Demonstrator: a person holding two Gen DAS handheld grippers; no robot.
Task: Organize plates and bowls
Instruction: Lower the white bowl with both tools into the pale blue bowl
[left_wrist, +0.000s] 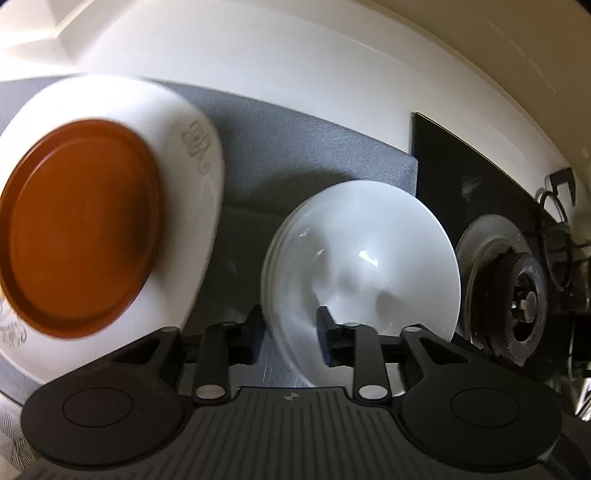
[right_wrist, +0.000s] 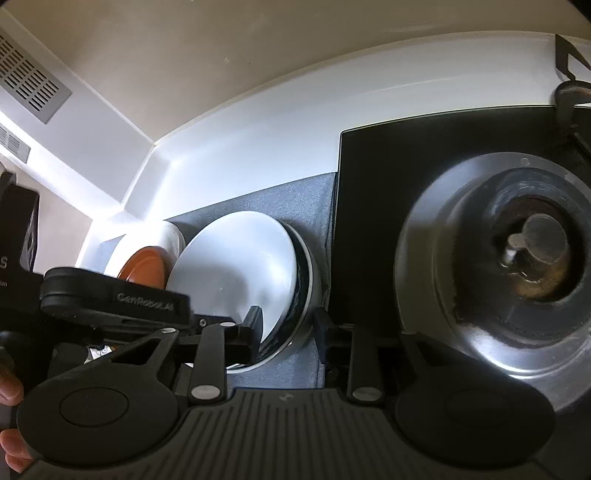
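White bowl (left_wrist: 364, 266) seen at centre frame on the grey mat (left_wrist: 295, 147), its rim straddled by the left gripper (left_wrist: 291, 332), jaws narrow, apparently clamped for lifting; right gripper (right_wrist: 286, 328) likewise set astride the stack's rim; orange plate (left_wrist: 79, 225) at left, blurred

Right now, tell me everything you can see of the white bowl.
The white bowl is glossy, ceramic-looking and empty, with bright highlights inside. It sits on the grey mat beside the stove, apparently nested in a dark-lined bowl. The left gripper straddles its rim, one finger inside; the right gripper brackets the stack.
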